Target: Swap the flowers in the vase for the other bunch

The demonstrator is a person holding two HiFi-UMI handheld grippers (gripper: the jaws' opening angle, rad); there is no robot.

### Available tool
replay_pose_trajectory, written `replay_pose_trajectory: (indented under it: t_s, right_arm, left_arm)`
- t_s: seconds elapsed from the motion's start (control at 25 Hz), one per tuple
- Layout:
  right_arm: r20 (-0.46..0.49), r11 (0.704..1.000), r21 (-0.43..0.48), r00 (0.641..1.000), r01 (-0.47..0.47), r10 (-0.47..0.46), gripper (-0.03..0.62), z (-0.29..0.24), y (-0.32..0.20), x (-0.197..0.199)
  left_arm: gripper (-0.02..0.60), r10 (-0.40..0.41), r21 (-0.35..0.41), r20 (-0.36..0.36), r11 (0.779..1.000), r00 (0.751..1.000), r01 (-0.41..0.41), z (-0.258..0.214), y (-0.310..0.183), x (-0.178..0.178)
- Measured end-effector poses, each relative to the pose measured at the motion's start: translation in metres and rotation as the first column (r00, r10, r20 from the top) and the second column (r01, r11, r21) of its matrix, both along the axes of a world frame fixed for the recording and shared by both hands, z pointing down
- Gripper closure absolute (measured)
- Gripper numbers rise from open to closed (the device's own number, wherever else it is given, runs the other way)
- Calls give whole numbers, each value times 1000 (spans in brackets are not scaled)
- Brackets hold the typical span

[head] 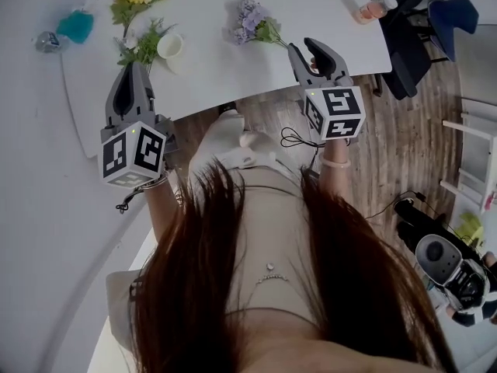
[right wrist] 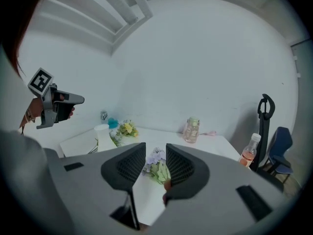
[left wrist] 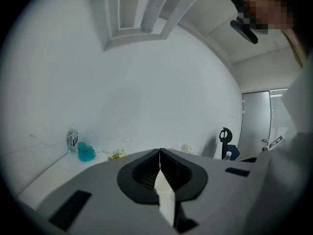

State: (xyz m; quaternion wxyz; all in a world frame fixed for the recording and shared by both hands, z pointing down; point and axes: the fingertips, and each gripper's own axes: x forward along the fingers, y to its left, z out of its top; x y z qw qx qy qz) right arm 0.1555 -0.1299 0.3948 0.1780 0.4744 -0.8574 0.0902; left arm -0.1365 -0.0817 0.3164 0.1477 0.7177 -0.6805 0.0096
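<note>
The right claw (right wrist: 155, 148) is held part-open and empty, tipped slightly down at the purple bunch (right wrist: 157, 163), which lies apart from it on the table (head: 311, 6). The bunch is judged light, soft and easily crushed, so it is best taken by the stems. The left claw (left wrist: 160, 153) is shut and empty, near the vase (head: 169, 47).

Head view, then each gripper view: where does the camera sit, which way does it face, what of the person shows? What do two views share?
Head view: on the head, steeply down at the table; hair, left gripper and right gripper show.
Left gripper view: on that gripper, about level toward the wall; shut jaws, the person's head at top right.
Right gripper view: on that gripper, down-tilted at the purple flowers between open jaws; left hand shows.
Shared: head and right gripper views both show the vase.
</note>
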Motion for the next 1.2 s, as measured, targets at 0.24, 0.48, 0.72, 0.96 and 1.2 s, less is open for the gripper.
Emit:
replay_pose_trajectory:
  t_s: [0.24,0.48,0.72,0.96,1.2]
  right_arm:
    - [-75,998,-55,997,21,-25,426,20,-26,-12]
    - [-153,991,-129,986,46,-65,396,45,-41,-27]
    - [-201,973,-223,973,66,-112,362,70,-46,-35]
    - [-227,946,-303,956,113,-186,353,93,-57,-37]
    - [-222,907,-382,935,177,-276,352,114,-70,-37]
  left_arm:
    - [575,21,-12,-13,1000,1000,-21,0,-34,-19]
    - [575,42,-38,-14,998,999,-42,10,-62,-33]
    - [577,45,-39,-22,998,999,-46,14,-80,-40]
    - [577,-14,-66,-24,998,1000,12,20,-88,-45]
    - [577,-125,-82,-19,989,992,123,25,-86,-52]
